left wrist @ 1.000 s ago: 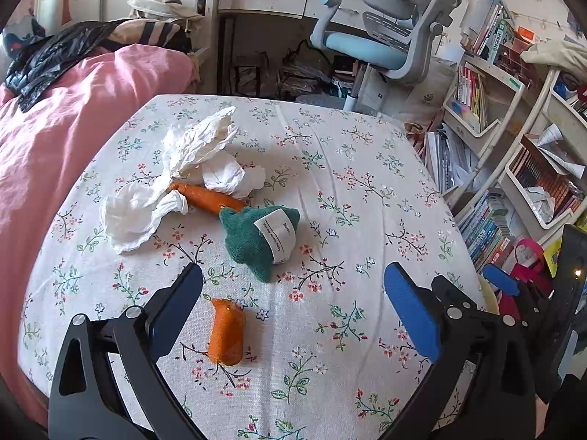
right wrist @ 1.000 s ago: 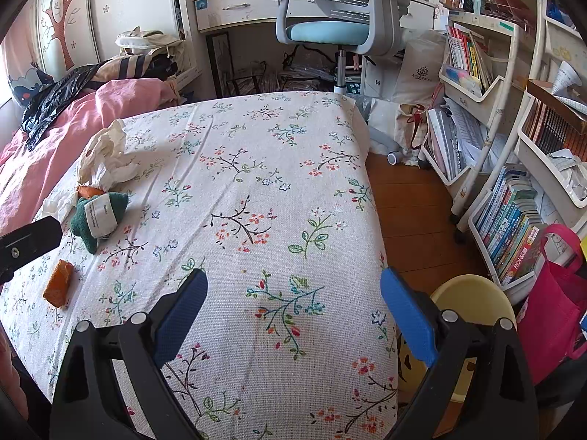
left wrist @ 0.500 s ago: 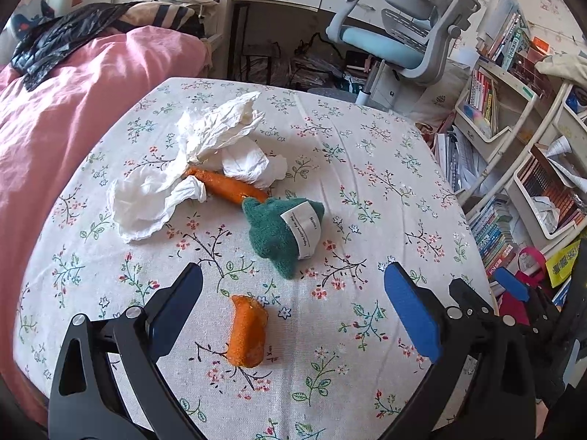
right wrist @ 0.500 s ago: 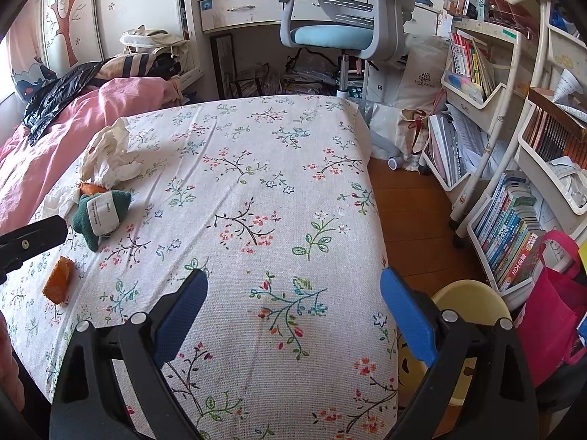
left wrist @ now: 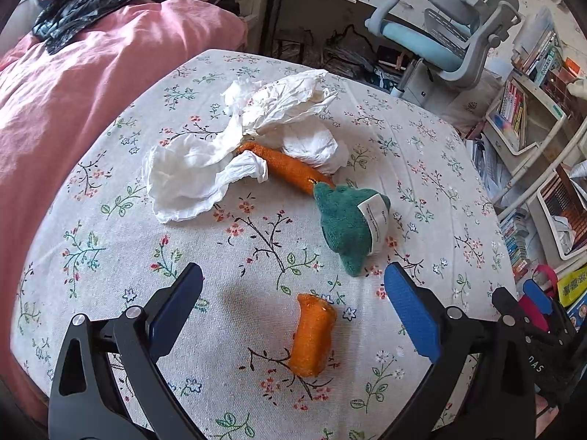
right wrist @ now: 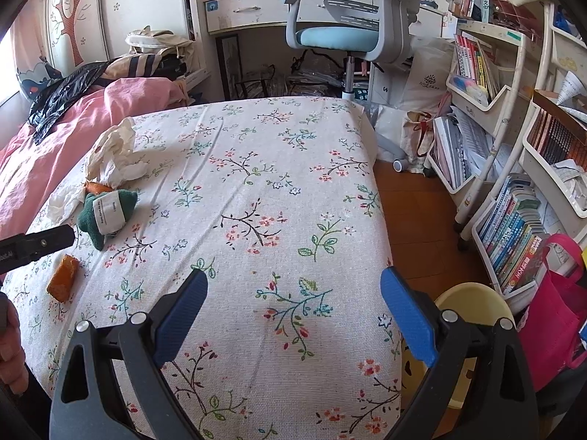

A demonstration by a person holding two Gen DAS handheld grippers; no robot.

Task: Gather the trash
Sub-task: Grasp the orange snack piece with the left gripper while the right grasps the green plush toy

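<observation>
Crumpled white tissues lie on the floral tablecloth, draped over a long orange carrot-like piece. Touching its end is a green plush lump with a white label. A short orange chunk lies nearest, just inside my left gripper, which is open and touches nothing. In the right wrist view the tissues, the plush and the chunk sit at the far left. My right gripper is open over bare cloth near the table's right side.
A yellow bin stands on the floor by the table's right edge, with a pink bag and bookshelves beside it. A pink duvet borders the left. An office chair stands behind. A hand shows at lower left.
My left gripper has moved forward and down toward the trash; the orange chunk now lies between its open fingers. The right gripper has barely shifted.
</observation>
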